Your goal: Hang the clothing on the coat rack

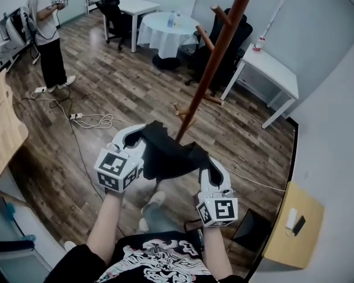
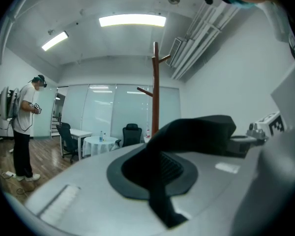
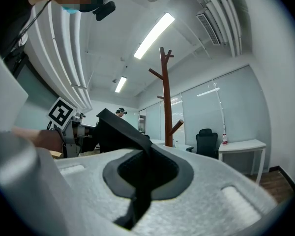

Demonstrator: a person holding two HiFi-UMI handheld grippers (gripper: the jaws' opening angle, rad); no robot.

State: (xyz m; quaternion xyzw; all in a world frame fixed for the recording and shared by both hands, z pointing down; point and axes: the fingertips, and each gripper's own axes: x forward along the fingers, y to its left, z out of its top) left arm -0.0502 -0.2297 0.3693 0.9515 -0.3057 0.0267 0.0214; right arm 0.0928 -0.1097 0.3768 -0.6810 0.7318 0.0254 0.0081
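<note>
A black garment (image 1: 165,152) is stretched between my two grippers, just in front of the foot of the brown wooden coat rack (image 1: 215,58). My left gripper (image 1: 135,140) is shut on the garment's left edge; black cloth (image 2: 187,136) runs out from between its jaws. My right gripper (image 1: 211,168) is shut on the right edge, with cloth (image 3: 123,129) pinched in its jaws. The coat rack (image 2: 156,90) rises straight ahead in the left gripper view, and the coat rack (image 3: 165,97) also stands ahead in the right gripper view, its pegs bare.
A person (image 1: 47,34) stands at the far left beside a cable (image 1: 88,121) on the wood floor. A round table (image 1: 165,31), black chairs (image 1: 115,13) and white desks (image 1: 271,69) stand behind the rack. A wooden stand (image 1: 292,226) is at the right.
</note>
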